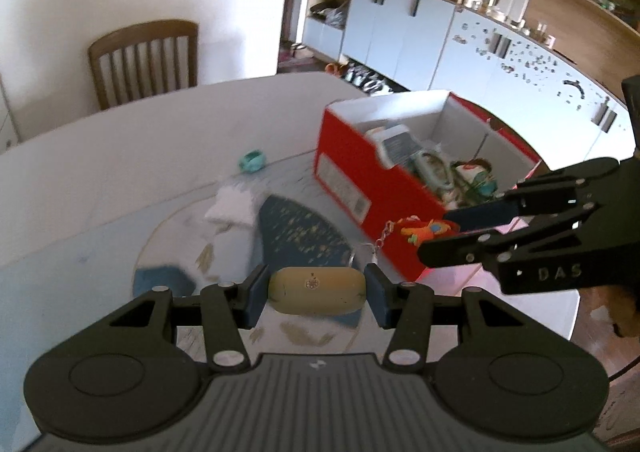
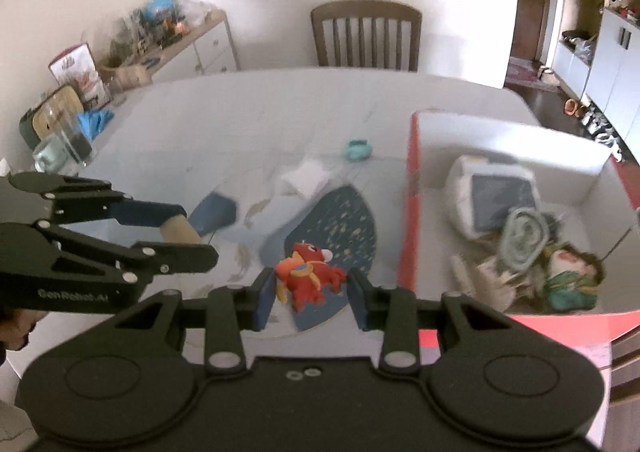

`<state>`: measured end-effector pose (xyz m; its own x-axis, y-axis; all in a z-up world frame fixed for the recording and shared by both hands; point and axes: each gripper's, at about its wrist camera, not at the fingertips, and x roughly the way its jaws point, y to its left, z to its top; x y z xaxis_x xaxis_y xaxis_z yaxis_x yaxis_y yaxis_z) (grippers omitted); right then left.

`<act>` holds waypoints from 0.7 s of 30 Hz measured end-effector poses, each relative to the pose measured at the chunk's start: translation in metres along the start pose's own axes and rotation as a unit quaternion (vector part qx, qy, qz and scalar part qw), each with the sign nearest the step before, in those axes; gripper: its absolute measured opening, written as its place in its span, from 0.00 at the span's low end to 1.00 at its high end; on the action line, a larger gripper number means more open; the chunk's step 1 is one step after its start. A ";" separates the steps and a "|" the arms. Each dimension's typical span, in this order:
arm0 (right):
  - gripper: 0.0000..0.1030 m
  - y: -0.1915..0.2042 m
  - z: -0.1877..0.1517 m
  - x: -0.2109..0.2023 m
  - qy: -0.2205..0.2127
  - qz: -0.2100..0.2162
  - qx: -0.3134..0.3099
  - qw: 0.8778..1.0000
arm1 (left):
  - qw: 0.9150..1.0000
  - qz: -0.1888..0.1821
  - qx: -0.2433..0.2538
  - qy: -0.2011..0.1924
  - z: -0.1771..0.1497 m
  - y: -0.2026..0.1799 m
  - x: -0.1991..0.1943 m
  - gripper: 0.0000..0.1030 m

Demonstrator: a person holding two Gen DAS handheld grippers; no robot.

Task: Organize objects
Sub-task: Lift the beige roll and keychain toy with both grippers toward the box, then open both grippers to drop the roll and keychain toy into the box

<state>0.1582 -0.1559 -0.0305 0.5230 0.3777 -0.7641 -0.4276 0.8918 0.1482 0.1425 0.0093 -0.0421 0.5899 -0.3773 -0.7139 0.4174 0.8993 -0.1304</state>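
Both loads were airborne beside the red box [image 2: 412, 211]: your left gripper [image 1: 316, 292] clamped the tan case [image 1: 316, 290], your right gripper [image 2: 314, 288] pinched the red toy [image 2: 308, 276]. Next, judged: carry both over the box's rim and release.

Box [image 2: 412, 211] right of placemat [image 2: 340, 219], chair [image 2: 366, 35] behind table [image 2: 240, 111].

I am logging finishes: left gripper [image 1: 316, 294], matt black plastic with bright metal rivets, clamping a smooth tan case [image 1: 316, 292]; right gripper [image 2: 313, 288] pinching a glossy red toy figure [image 2: 310, 279] with a metal keychain [image 1: 382, 238]; red cardboard box [image 1: 360, 179], white inside; wooden chair [image 2: 366, 37]; cloth-covered table [image 2: 240, 111].
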 end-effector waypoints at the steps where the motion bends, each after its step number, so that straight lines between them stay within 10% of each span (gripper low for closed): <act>1: 0.36 -0.005 0.002 -0.004 -0.004 -0.001 0.002 1.000 | 1.000 -0.001 0.005 -0.002 0.004 -0.004 0.001 0.49; 21: 0.36 -0.135 0.010 -0.059 -0.071 -0.060 0.038 0.995 | 0.998 -0.015 0.052 -0.011 0.068 -0.095 0.058 0.49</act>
<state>0.1925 -0.2962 0.0009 0.6675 0.2944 -0.6839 -0.3013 0.9468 0.1135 0.1842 -0.1134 -0.0247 0.5905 -0.4096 -0.6953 0.5045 0.8599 -0.0780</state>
